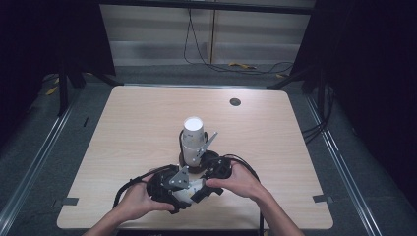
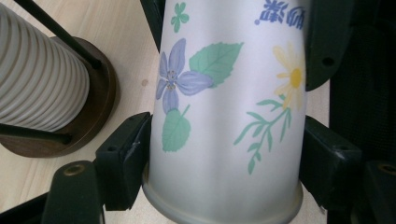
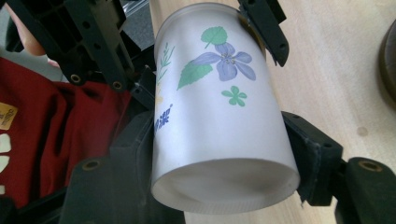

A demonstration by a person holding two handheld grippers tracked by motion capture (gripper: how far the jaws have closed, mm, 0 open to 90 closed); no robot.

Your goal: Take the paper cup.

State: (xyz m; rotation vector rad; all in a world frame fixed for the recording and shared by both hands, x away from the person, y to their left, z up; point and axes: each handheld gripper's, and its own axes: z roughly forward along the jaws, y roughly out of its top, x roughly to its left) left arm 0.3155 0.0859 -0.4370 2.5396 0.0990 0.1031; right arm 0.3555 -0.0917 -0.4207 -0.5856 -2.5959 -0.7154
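Both grippers, left (image 1: 183, 192) and right (image 1: 202, 189), have their jaws clamped on one floral cup (image 2: 224, 116) at the table's (image 1: 123, 128) near edge, just in front of the cup stack (image 1: 193, 140).

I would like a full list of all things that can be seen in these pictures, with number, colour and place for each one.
paper cup: 1, white with flower prints, held between both grippers near the table's front edge.
stack of paper cups: 1 stack, white, upside down on the holder at the table's middle.
cup holder base: 1, dark brown wood with thin black rods, under the stack.
table: 1, light wood.
grommet hole: 1, dark, far right part of the table.
cables: several, black, on the floor behind the table.
left gripper: 1, black, shut on the paper cup.
right gripper: 1, black, shut on the paper cup.
hands: 2, each holding a gripper.
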